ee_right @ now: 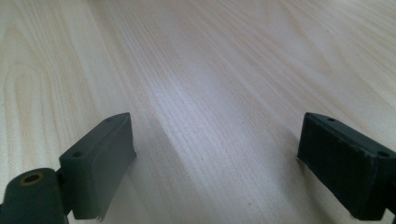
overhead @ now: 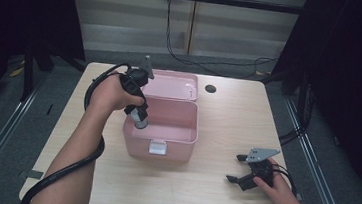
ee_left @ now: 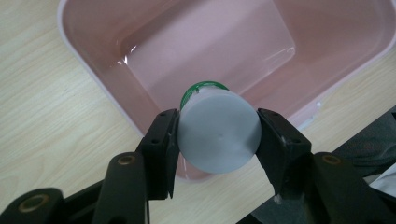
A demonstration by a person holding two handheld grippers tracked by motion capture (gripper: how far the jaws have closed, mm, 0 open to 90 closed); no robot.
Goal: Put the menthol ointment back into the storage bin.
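Between the left gripper's closed jaws sits a grey bottle, poised above the pink box (right gripper wide open, empty), release apparently remaining.

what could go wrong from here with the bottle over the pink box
1. The left gripper holds the bottle by its smooth round sides with its flat end toward the camera, so it might slip or twist out early.
2. In the left gripper view the bottle hangs close to the pink box wall; released here, it may clip the rim.
3. The right gripper rests open on the table, so nothing steadies the box.
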